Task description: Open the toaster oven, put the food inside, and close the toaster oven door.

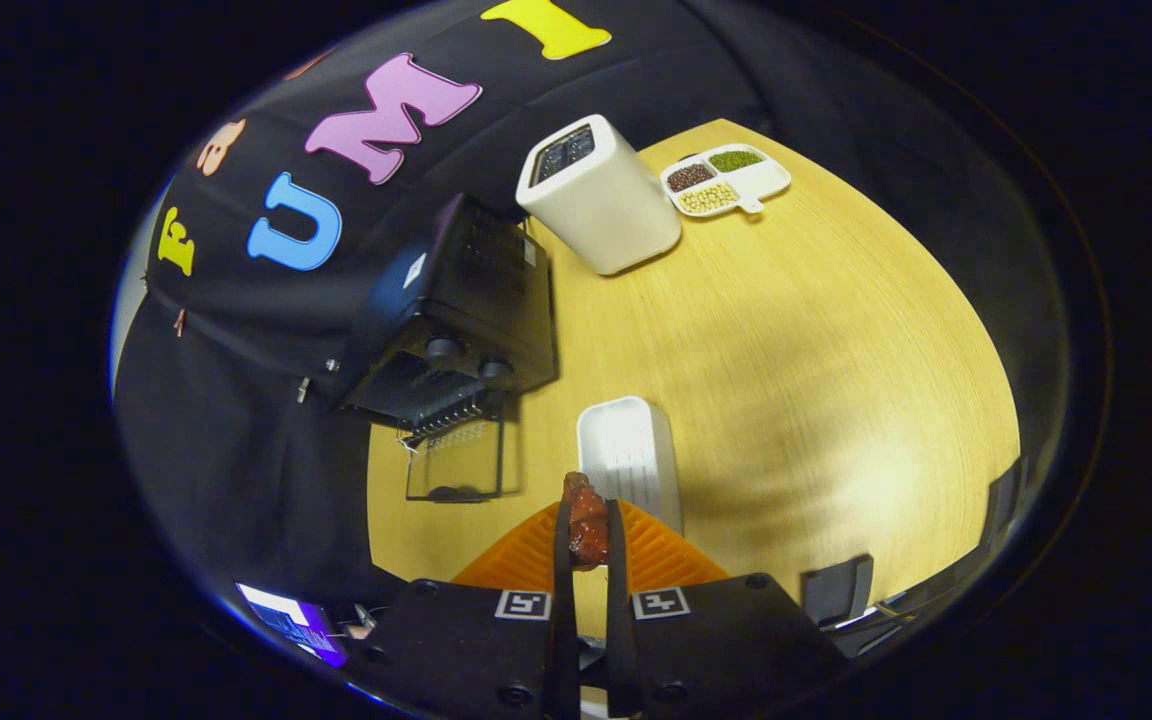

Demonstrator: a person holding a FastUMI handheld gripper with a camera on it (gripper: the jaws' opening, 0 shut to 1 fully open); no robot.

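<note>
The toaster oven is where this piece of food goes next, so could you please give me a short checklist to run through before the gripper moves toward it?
1. Grip on the food: the gripper has both fingers pressing on it, between the tips. Ok.
2. Toaster oven door: folded down, open. Ok.
3. Rack inside the oven free to take the food: the cavity is too dark to judge. Cannot tell.
4. Path from the fingers to the opening: bare wooden table lies between; the white tray sits just ahead, beside the door. Ok.
5. White container and divided dish: beyond the oven, away from the route. Ok.
</note>
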